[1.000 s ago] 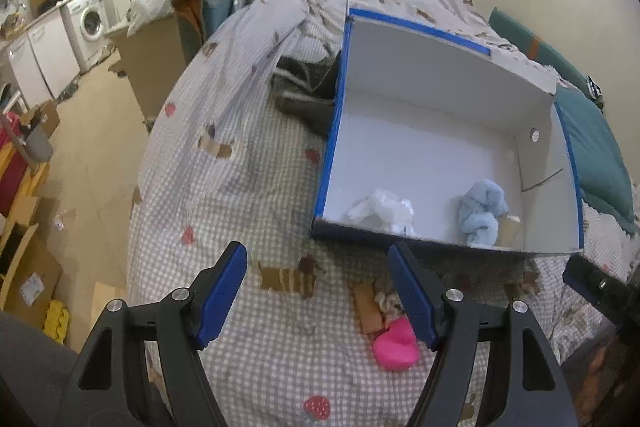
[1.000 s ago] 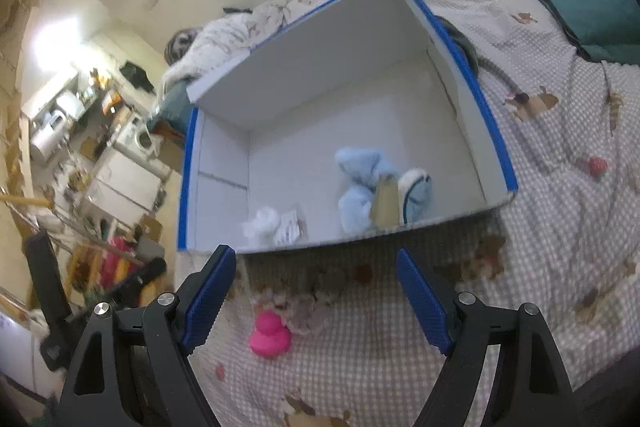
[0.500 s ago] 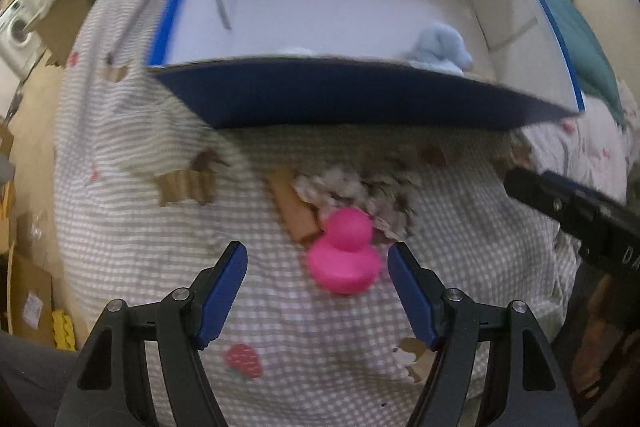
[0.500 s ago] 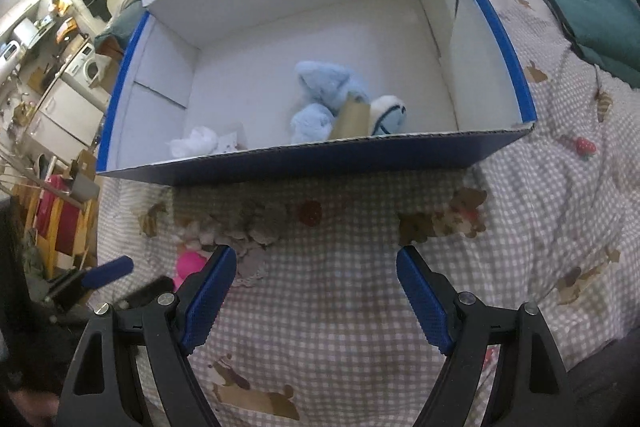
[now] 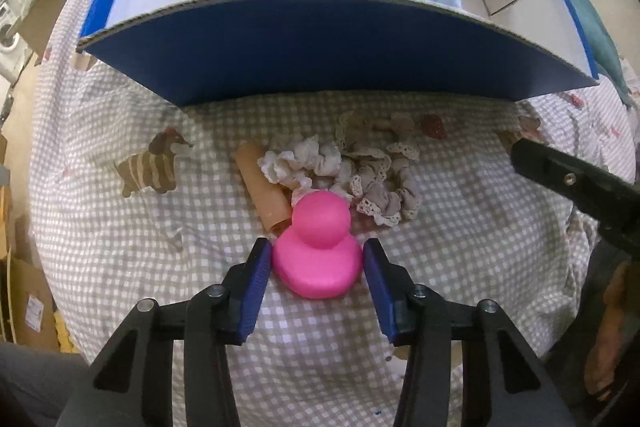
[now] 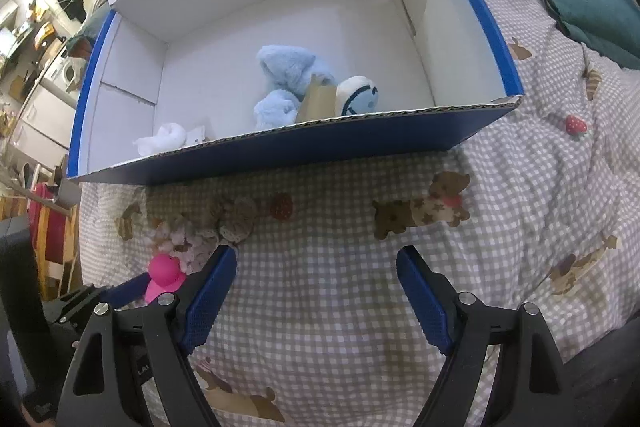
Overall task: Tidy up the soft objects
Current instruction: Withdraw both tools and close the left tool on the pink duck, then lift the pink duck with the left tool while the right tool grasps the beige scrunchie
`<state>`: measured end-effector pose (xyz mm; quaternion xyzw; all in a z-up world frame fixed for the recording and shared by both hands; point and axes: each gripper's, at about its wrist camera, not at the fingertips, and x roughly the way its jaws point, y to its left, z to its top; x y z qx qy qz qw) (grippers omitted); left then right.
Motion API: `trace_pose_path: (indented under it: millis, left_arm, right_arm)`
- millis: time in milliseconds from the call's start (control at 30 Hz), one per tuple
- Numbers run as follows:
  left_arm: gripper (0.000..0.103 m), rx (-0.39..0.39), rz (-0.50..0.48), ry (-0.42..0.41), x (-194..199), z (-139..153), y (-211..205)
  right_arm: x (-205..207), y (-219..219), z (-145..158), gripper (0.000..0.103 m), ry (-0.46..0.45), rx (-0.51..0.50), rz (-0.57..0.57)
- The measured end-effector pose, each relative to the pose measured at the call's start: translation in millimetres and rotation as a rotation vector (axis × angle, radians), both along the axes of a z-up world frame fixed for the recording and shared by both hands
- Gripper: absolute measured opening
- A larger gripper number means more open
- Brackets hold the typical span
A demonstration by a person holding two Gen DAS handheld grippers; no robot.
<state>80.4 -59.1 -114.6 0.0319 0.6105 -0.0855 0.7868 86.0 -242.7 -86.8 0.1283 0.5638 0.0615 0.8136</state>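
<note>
1. Here, a checked bedspread [image 5: 120, 247] printed with dogs and strawberries is lying under everything.
2. A blue-and-white cardboard box [image 5: 320, 39] is sitting at twelve o'clock in both views, holding a pale blue plush toy [image 6: 288, 83] and a small white cloth [image 6: 164, 139].
3. The right gripper [image 6: 316, 291] is hovering over bare bedspread, its jaws spread wide around nothing.
4. The left gripper [image 5: 316, 271] is flanking the pink rubber duck [image 5: 316, 251]; its jaws are sitting close on either side, though actual contact is hard to tell.
5. Lacy scrunchies [image 5: 360, 171] are lying at twelve o'clock of the duck, just behind its head.
6. A tan cardboard tube [image 5: 262, 187] is lying at eleven o'clock of the duck.
</note>
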Motion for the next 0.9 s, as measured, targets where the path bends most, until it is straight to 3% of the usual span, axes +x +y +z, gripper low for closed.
trace_pose_path:
  millis: [200, 333, 467, 633, 667, 800, 900]
  left_arm:
    - [0.043, -0.052, 0.063, -0.028, -14.8, 34.6, 28.8]
    - [0.043, -0.065, 0.201, -0.082, -22.7, 51.4, 61.3]
    - [0.043, -0.049, 0.334, -0.102, -22.3, 52.6, 87.1]
    - [0.043, -0.036, 0.397, -0.069, -23.2, 41.6, 96.1]
    - [0.043, -0.039, 0.398, -0.059, -22.8, 39.5, 95.9]
    - [0.043, -0.029, 0.38, -0.053, -23.0, 35.7, 89.6]
    - [0.043, -0.031, 0.379, -0.051, -20.9, 32.9, 86.3]
  right_arm:
    - [1.3, 16.2, -6.0, 0.087, 0.008, -0.011, 0.037]
    - [3.7, 37.0, -12.8, 0.087, 0.021, -0.018, 0.096]
    - [8.7, 65.2, -24.9, 0.087, 0.037, -0.074, 0.18]
    - [14.8, 96.8, -32.9, 0.086, 0.021, -0.1, 0.26]
    - [15.9, 100.4, -34.1, 0.084, 0.018, -0.085, 0.261]
    - [24.7, 113.3, -43.9, 0.059, 0.022, -0.053, 0.274]
    - [29.1, 119.8, -53.1, 0.058, 0.039, -0.05, 0.278]
